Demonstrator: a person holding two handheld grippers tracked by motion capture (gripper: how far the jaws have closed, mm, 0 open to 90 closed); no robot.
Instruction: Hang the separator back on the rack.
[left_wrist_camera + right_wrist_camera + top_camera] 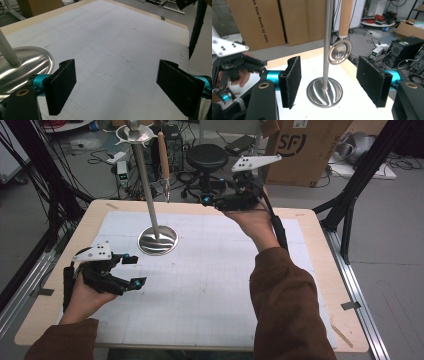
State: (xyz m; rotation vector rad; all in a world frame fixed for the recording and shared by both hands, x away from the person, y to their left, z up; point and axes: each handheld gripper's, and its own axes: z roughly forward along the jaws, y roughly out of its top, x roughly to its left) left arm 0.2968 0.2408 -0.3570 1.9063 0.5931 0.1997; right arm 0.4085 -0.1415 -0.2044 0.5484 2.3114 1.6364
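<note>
One stand [157, 240], one ladle [340, 52] hanging off it. Two grippers: left gripper [134, 270] wide, empty; right gripper [206, 200] half open, empty, near the ladle.

"SF" on a cardboard box [305, 150]; "Your Hands by JAKA" on another cardboard carton [253, 23].

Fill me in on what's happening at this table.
A person holds a two-jaw gripper in each hand over a gridded table. A metal stand rises from a round base, and a wooden-handled utensil with a round metal end hangs from its top. The right gripper is raised beside the hanging utensil, its jaws open with nothing between them. The left gripper waits low near the stand's base, open and empty.
</note>
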